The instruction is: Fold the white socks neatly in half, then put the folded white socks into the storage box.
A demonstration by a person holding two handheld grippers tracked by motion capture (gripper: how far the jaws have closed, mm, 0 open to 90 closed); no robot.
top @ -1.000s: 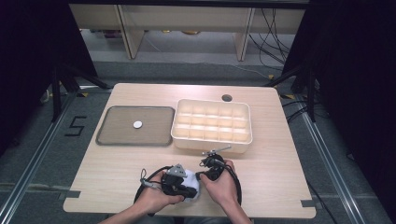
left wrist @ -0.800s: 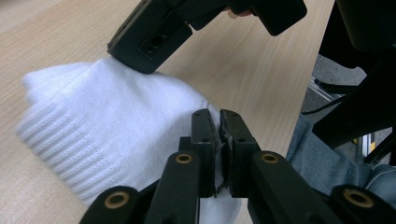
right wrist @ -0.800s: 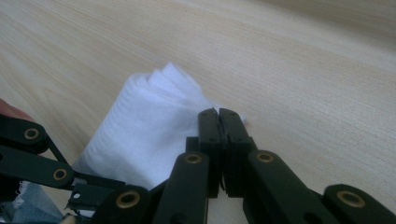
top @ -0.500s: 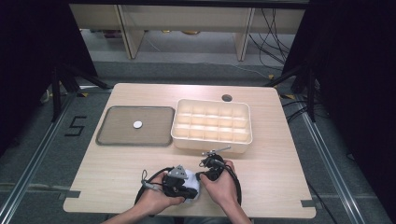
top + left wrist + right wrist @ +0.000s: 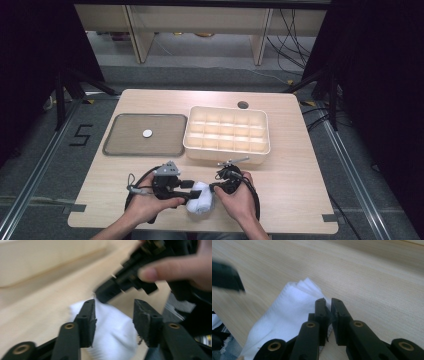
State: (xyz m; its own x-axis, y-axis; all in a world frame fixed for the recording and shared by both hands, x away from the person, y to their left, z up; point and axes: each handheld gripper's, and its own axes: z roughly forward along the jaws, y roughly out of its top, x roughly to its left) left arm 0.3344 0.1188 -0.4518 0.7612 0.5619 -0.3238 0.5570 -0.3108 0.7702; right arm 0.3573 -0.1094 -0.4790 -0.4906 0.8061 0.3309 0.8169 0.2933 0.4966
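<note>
A white folded cloth lies near the table's front edge, between my two grippers. My left gripper comes at it from the left. In the left gripper view that gripper stands open, its jaws on either side of the cloth. My right gripper meets the cloth from the right. In the right gripper view its jaws are pressed together on a thin edge of the cloth. The right gripper also shows blurred in the left gripper view, with a finger on it.
A cream compartment box stands just behind the grippers at centre right. To its left lies a dark flat tray holding a small white disc. A round hole is in the table's far edge. Cables loop beside both hands.
Both hands stay in about the same place. The white cloth bundle looks slightly lower, nearer the table's front edge.
</note>
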